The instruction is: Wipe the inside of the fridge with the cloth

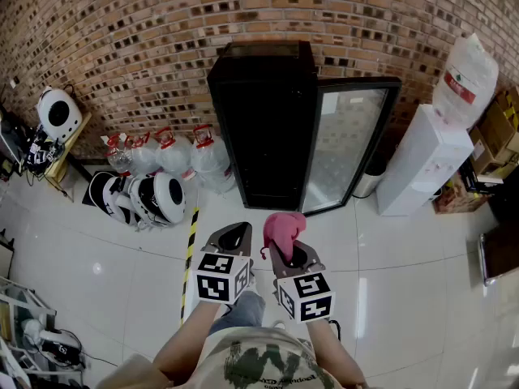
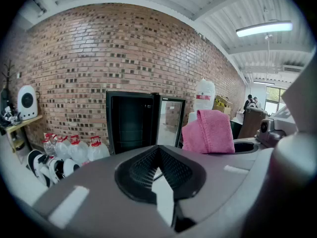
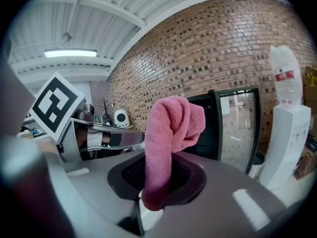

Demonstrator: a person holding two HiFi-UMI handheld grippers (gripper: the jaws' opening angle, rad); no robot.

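Observation:
A black fridge (image 1: 263, 128) stands against the brick wall, its glass door (image 1: 350, 144) swung open to the right and the inside dark. My right gripper (image 1: 288, 251) is shut on a pink cloth (image 1: 282, 228), which sticks up out of the jaws, a few steps in front of the fridge. In the right gripper view the cloth (image 3: 171, 128) droops over the right gripper (image 3: 158, 168), with the fridge (image 3: 210, 128) behind it. Close beside it on the left, my left gripper (image 1: 233, 237) is shut and holds nothing. In the left gripper view the left gripper (image 2: 158, 155) points at the fridge (image 2: 131, 125), and the cloth (image 2: 209, 132) shows at the right.
Several large water bottles (image 1: 174, 154) and helmets (image 1: 150, 197) sit on the floor left of the fridge. A white water dispenser (image 1: 430, 160) stands right of the door, with cardboard boxes (image 1: 499, 128) beyond. A yellow-black stripe (image 1: 190, 250) runs along the white tiled floor.

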